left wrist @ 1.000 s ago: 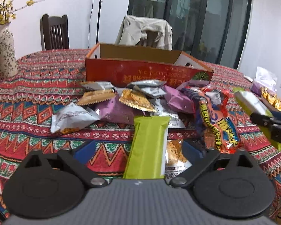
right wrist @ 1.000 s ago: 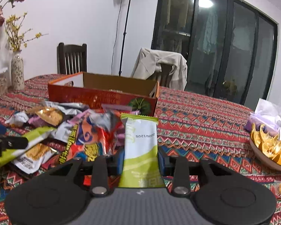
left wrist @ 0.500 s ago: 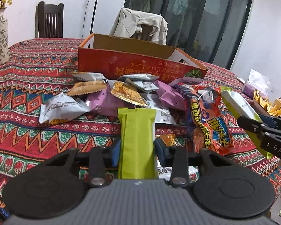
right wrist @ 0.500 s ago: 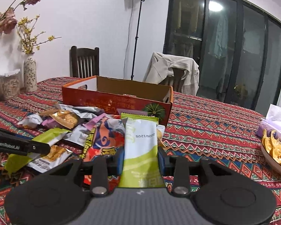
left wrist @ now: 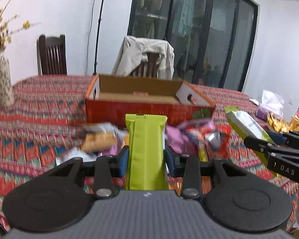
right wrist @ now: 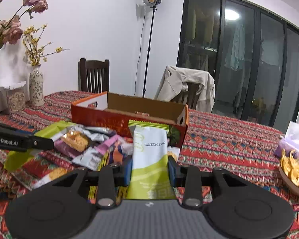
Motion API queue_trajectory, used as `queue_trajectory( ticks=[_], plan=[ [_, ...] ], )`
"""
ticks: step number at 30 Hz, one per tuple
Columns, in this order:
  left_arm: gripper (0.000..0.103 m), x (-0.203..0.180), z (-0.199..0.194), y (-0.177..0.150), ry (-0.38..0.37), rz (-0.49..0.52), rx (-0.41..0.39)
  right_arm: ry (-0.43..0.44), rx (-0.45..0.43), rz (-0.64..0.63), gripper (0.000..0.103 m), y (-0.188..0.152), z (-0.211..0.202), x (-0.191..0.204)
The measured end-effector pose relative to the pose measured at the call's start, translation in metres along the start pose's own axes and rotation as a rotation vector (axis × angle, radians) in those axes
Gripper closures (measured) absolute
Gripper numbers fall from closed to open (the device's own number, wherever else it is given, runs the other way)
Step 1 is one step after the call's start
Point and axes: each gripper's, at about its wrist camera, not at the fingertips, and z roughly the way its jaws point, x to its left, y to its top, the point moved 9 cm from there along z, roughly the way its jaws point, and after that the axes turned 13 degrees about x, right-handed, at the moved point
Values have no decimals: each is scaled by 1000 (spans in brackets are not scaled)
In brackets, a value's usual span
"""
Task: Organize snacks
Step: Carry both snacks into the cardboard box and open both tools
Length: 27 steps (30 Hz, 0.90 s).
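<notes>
**Mia:** Holding two snacks at once looks tricky! The left tongs (left wrist: 146, 159) are squeezed tight on the plain green snack bar (left wrist: 146, 149). The pads closed on it only just now, and the bar sticks up in the air above the pile.

**Ben:** And the right tongs (right wrist: 149, 169) are pinched shut on the white-and-green snack packet (right wrist: 150, 155). It stands straight up too.

**Mia:** Where do they go?

**Ben:** I think into the red cardboard box (left wrist: 149, 111). It sits at twelve o'clock from both tongs, just behind the snack pile (right wrist: 89, 149) on the tabletop (left wrist: 39, 107). I can't see anything in it yet, but I only see part of the floor.

**Mia:** What could go wrong?

**Ben:** The wrappers look shiny and slippery. Each one is held low down, so the tall top part could flop over or slide out on the way.

**Mia:** And the box wall is high.

**Ben:** Yes. If a snack comes in too low, its bottom could bump the front wall and get knocked loose, or push the box away.

**Mia:** The two tongs are near each other too. From the left one, the other is at three o'clock.

**Ben:** So they might bang together over the box. One at a time would be safer, I think.
</notes>
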Motion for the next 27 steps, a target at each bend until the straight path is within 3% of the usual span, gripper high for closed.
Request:
queue_trajectory(
  ticks=[8, 14, 27],
  plan=[
    [64, -1, 8, 66, 36, 27, -60, -12, -50, -13, 68, 54, 12, -8],
    [64, -1, 27, 112, 65, 31, -88, -6, -38, -14, 68, 99, 38, -12],
    [64, 21, 107, 198, 128, -58, -105, 14, 41, 32, 68, 177, 142, -21]
  ],
)
